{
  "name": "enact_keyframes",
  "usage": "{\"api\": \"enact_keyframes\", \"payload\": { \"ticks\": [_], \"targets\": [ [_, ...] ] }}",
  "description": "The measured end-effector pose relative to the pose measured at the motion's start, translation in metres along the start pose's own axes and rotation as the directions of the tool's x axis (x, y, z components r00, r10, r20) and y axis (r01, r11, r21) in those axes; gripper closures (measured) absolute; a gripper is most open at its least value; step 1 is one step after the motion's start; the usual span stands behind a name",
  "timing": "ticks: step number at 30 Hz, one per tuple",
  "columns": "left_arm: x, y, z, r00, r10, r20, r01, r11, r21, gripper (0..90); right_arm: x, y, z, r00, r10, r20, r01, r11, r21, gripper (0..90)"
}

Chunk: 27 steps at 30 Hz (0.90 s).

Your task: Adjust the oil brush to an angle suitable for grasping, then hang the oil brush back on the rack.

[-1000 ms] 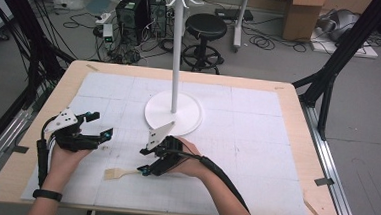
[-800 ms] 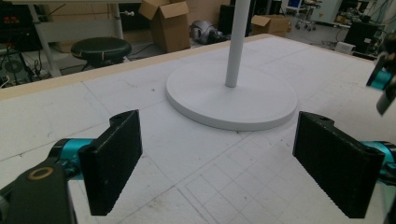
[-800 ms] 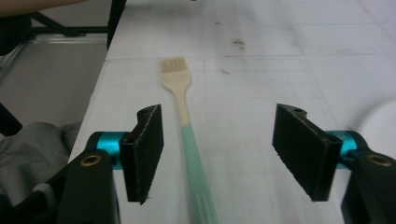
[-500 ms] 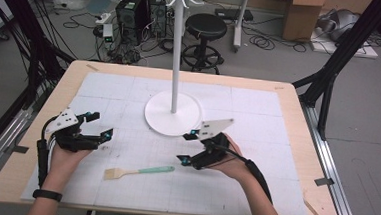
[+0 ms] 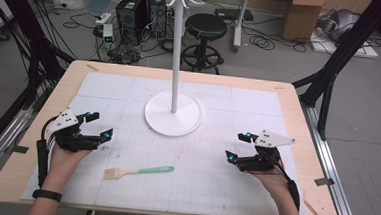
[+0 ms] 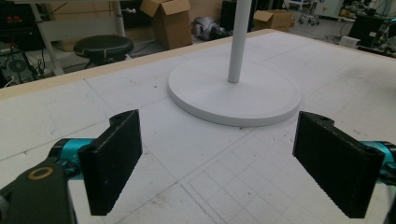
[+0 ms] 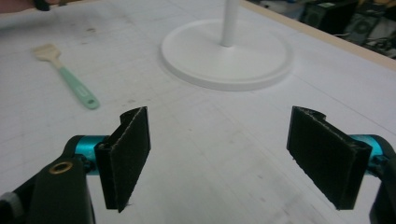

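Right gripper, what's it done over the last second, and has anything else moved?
The right gripper let go of the brush and pulled back to the right, jaws open. The brush lies flat where it was. The left gripper and the stand stayed put.

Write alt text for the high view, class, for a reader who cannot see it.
A pastry brush with a mint-green handle lies flat on the white mat, between two open, empty hand-held claws: the left claw and the right claw. Behind it stands a white stand on a round base.
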<state>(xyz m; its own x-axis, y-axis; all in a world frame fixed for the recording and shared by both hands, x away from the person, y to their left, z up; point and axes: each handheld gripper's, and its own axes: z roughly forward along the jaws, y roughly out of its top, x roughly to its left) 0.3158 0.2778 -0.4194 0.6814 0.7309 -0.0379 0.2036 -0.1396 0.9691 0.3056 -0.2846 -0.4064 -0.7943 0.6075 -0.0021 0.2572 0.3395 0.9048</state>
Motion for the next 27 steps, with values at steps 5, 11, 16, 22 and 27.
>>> {"api": "enact_keyframes", "payload": {
  "ticks": [5, 11, 16, 22, 27],
  "targets": [
    [0.0, 0.001, 0.0, 1.0, -0.006, -0.004, 0.005, 0.9998, -0.02, 16.3, -0.011, -0.014, -0.014, 0.9946, 0.05, 0.091, -0.047, 0.998, -0.029, 19.9],
    [0.001, 0.0, 0.001, 0.9999, -0.011, -0.003, 0.011, 0.9997, -0.02, 16.3, -0.024, -0.029, -0.03, 0.9733, 0.125, 0.193, -0.114, 0.991, -0.067, 18.9],
    [0.001, 0.001, -0.001, 0.9999, -0.01, -0.007, 0.01, 0.9997, -0.022, 16.3, -0.031, -0.036, -0.036, 0.959, 0.159, 0.235, -0.146, 0.987, -0.071, 17.2],
    [-0.001, 0.002, -0.001, 0.9999, -0.011, 0.003, 0.011, 0.9995, -0.031, 16.3, -0.031, -0.035, -0.037, 0.9589, 0.165, 0.231, -0.148, 0.985, -0.086, 17.0],
    [0.0, 0.002, -0.003, 0.9996, -0.017, 0.023, 0.018, 0.999, -0.042, 16.3, -0.033, -0.036, -0.035, 0.9602, 0.168, 0.223, -0.154, 0.985, -0.079, 16.8]
  ]
}}
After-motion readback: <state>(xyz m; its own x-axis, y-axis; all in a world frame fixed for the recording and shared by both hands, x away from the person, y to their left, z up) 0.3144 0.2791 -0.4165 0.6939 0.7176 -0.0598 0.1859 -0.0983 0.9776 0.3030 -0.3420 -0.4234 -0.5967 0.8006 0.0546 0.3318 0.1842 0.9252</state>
